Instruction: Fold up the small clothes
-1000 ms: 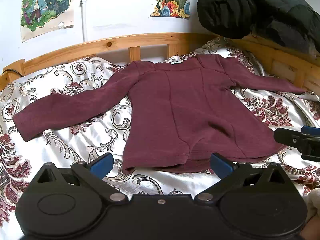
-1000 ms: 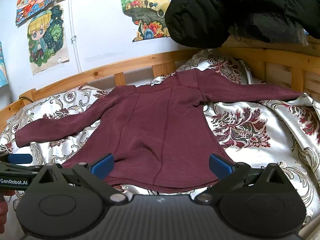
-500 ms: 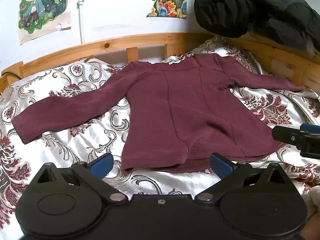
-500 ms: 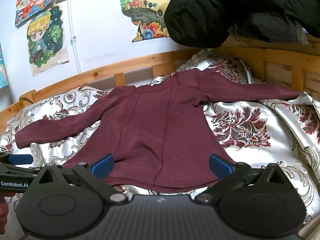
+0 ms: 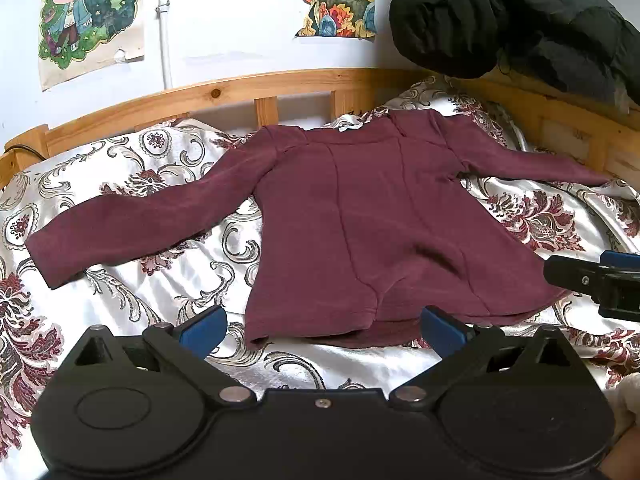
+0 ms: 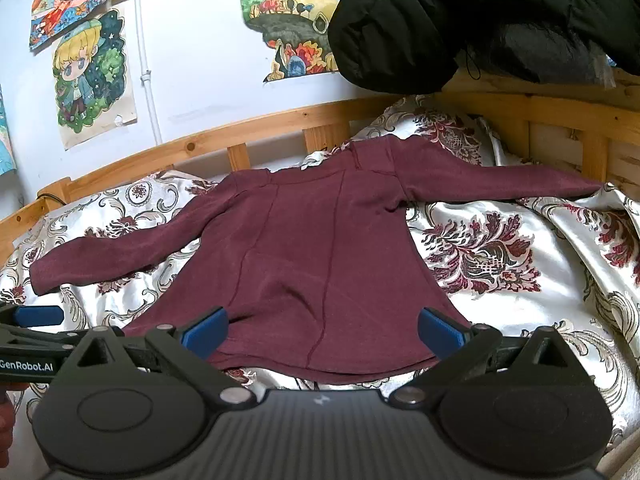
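Note:
A small maroon long-sleeved top lies flat on the patterned bedspread, both sleeves spread out, neck toward the headboard, hem nearest me. My left gripper hovers open just short of the hem's left half, nothing between its blue fingertips. My right gripper hangs open over the hem's middle and right part, also holding nothing. In the left wrist view the right gripper's finger shows at the right edge by the hem corner. The left gripper shows at the left edge of the right wrist view.
A white satin bedspread with dark red floral print covers the bed. A wooden rail runs along the far side and right. A black padded jacket hangs over the right rail. Posters hang on the wall.
Both grippers have drifted slightly, so the top sits a touch higher and further left in view. Neither has shut or touched the cloth.

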`<action>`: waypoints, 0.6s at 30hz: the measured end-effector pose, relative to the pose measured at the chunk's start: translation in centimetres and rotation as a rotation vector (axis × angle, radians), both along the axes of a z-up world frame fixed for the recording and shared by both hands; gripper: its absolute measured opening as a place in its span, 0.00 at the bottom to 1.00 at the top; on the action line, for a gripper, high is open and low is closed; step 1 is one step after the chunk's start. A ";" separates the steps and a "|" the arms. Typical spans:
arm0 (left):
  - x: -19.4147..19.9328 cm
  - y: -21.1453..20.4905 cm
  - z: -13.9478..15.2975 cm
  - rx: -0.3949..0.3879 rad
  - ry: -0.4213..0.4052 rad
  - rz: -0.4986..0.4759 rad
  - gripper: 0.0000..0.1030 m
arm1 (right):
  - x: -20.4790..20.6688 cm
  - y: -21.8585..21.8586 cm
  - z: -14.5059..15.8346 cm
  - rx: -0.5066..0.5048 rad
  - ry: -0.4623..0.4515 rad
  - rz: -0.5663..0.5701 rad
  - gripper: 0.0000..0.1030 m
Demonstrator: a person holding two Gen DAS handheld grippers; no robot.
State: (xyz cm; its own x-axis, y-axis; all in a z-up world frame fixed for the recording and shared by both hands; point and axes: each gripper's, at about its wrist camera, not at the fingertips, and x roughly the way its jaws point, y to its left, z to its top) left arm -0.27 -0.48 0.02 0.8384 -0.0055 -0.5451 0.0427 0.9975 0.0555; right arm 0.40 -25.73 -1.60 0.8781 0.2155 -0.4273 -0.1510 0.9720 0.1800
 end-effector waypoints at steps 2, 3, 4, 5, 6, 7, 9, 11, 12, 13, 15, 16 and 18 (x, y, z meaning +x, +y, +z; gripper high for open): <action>0.0 0.0 0.0 0.000 0.000 -0.001 0.99 | 0.0 0.0 0.0 -0.001 0.002 -0.001 1.00; 0.0 0.0 0.0 -0.001 0.000 0.000 0.99 | 0.0 0.0 0.0 -0.001 0.004 -0.001 1.00; 0.0 0.0 0.0 -0.003 0.001 0.000 0.99 | 0.1 0.0 -0.1 -0.001 0.009 0.002 1.00; 0.0 0.0 0.0 -0.005 0.003 0.000 0.99 | 0.2 0.0 -0.1 -0.002 0.017 0.005 1.00; 0.1 0.0 0.0 -0.010 0.006 0.001 0.99 | 0.3 0.1 -0.2 -0.004 0.026 0.006 1.00; 0.1 0.1 0.0 -0.014 0.010 0.001 0.99 | 0.5 0.1 -0.3 -0.010 0.042 0.005 1.00; 0.2 0.2 -0.1 -0.017 0.015 0.001 0.99 | 0.7 0.2 -0.4 -0.015 0.057 0.004 1.00; 0.2 0.2 -0.1 -0.015 0.019 0.006 0.99 | 0.8 0.2 -0.4 -0.013 0.063 0.002 1.00; 0.2 0.2 -0.2 -0.015 0.021 0.007 0.99 | 0.7 0.1 -0.4 -0.010 0.063 0.002 1.00; 0.2 0.2 -0.2 -0.016 0.024 0.006 0.99 | 0.7 0.0 -0.4 -0.007 0.064 0.002 1.00; 0.3 0.3 -0.3 -0.020 0.034 0.005 0.99 | 0.7 -0.1 -0.4 -0.002 0.070 0.001 1.00; 0.3 0.4 -0.4 -0.027 0.043 0.006 0.99 | 0.8 -0.1 -0.4 0.000 0.074 0.001 1.00; 0.3 0.6 -0.5 -0.041 0.056 0.008 0.99 | 1.0 -0.1 -0.5 -0.004 0.089 -0.004 1.00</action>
State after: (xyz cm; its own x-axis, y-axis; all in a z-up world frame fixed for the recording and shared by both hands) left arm 0.08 0.11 -0.49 0.8068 -0.0221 -0.5904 0.0363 0.9993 0.0122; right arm 1.43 -25.79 -2.10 0.8374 0.2104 -0.5045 -0.1308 0.9732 0.1889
